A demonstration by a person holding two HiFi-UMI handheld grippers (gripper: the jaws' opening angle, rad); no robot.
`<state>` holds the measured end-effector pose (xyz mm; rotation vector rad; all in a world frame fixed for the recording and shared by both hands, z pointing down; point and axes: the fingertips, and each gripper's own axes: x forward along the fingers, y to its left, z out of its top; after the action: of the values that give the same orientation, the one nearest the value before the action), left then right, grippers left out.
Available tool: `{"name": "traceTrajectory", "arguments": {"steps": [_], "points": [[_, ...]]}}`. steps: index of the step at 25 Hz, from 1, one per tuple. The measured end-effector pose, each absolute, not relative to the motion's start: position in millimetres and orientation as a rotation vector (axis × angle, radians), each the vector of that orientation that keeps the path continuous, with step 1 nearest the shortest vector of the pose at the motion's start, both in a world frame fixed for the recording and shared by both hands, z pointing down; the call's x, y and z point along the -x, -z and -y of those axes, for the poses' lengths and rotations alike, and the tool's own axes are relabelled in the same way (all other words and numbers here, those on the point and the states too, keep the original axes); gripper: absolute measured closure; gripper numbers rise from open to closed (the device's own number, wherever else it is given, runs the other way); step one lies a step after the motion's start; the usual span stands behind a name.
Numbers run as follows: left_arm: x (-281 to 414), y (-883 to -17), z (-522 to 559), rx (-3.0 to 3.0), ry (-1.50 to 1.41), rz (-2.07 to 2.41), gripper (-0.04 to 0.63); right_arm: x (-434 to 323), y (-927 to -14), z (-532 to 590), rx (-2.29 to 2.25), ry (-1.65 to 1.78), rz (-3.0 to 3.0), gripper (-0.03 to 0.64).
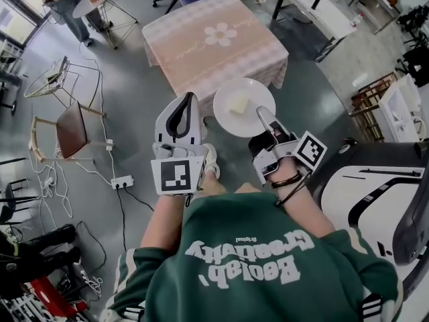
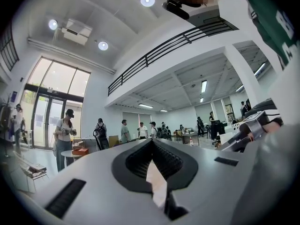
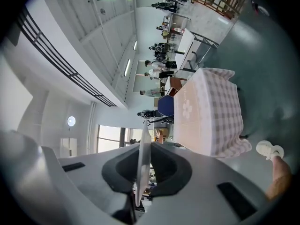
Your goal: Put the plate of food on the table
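A white plate (image 1: 244, 106) carries a pale yellow piece of food (image 1: 238, 104). My right gripper (image 1: 263, 115) is shut on the plate's near rim and holds it level above the grey floor. In the right gripper view the plate (image 3: 142, 163) shows edge-on between the jaws of the right gripper (image 3: 144, 146). The table (image 1: 214, 45) with a pink checked cloth and a flower print stands just beyond the plate; the table (image 3: 206, 111) also shows ahead in that view. My left gripper (image 1: 188, 101) hangs left of the plate, shut with nothing held. The left gripper (image 2: 152, 142) shows its jaws together.
A brown chair (image 1: 70, 129) and a wire rack (image 1: 53, 79) stand at the left, with a power strip (image 1: 122, 181) and cables on the floor. A white machine (image 1: 375, 186) is close at the right. A white table (image 1: 318, 9) stands further back, and a person (image 1: 67, 5) at the far left.
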<state>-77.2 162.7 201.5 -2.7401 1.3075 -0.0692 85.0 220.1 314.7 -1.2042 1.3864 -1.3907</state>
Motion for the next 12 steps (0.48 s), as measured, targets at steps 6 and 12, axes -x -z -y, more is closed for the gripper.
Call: {"name": "traceTrajectory", "arguments": {"steps": [6, 12], "points": [[83.9, -205.2, -100.4, 2.766, 0.089, -1.269, 0.586, -76.5, -316.0, -162.8, 1.231, 1.385, -1.351, 0.583], [87.6, -207.5, -49.7, 2.804, 0.094, -1.232, 0.584, -65.9, -315.3, -114.7, 1.244, 1.378, -1.335, 0.581]]}}
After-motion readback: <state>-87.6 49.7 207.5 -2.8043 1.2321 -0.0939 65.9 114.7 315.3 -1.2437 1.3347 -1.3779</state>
